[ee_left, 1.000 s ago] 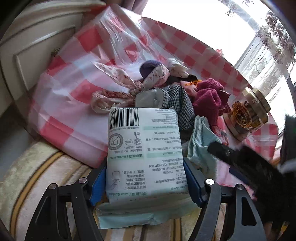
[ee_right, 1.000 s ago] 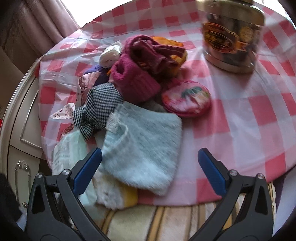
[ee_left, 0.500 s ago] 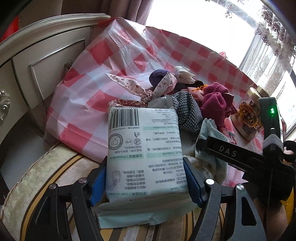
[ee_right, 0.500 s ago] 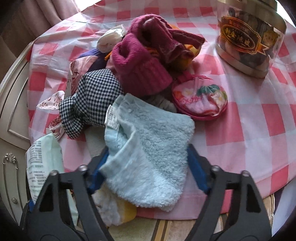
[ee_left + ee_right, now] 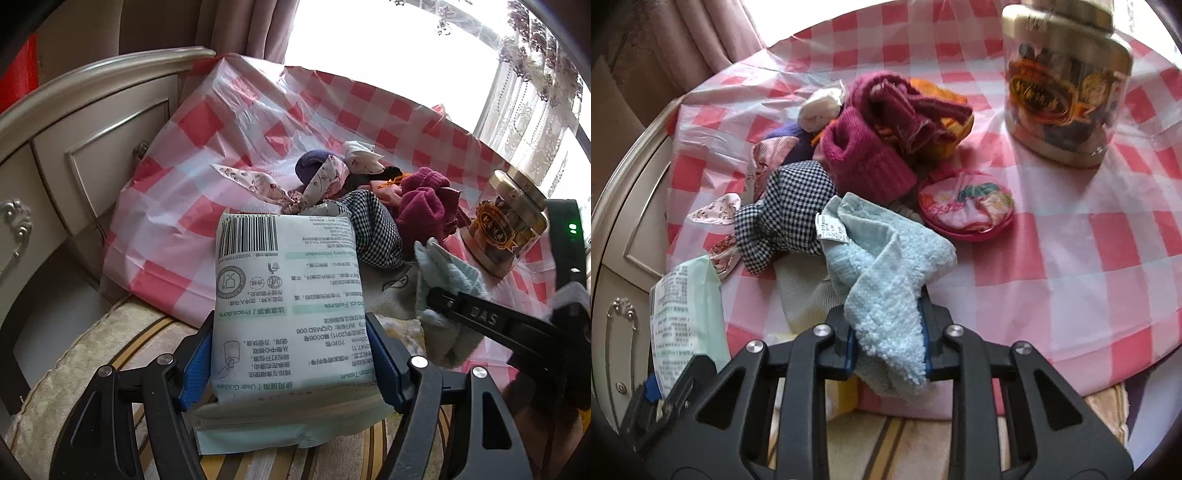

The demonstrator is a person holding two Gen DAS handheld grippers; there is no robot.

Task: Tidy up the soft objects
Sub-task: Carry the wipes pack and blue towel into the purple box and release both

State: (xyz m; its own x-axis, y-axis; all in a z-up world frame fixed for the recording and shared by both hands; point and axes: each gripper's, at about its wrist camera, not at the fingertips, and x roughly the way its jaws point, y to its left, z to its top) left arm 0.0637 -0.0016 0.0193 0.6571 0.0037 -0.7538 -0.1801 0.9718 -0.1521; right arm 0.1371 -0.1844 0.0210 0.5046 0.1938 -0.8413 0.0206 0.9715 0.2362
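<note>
My left gripper [image 5: 288, 363] is shut on a white and pale green tissue pack [image 5: 288, 306], held above a striped cushion in front of the table. The pack also shows in the right wrist view [image 5: 685, 314]. My right gripper [image 5: 886, 341] is shut on a light blue fluffy towel [image 5: 886, 266] at the table's near edge; the towel shows in the left wrist view [image 5: 447, 273] too. Behind it lies a pile of soft things: a black-and-white checked cloth [image 5: 790, 218], a maroon knit piece [image 5: 871, 158], a floral scarf [image 5: 266, 184] and a round pink pouch [image 5: 966, 206].
A red-and-white checked cloth [image 5: 1089, 240] covers the round table. A gold-lidded jar [image 5: 1067, 92] stands at the far right. A cream cabinet with drawers [image 5: 66, 147] stands to the left. A striped cushion [image 5: 74, 365] lies below the grippers.
My right gripper has gone from open around the blue towel to shut on it, bunching it up. The left gripper has drawn back from the table with the tissue pack.
</note>
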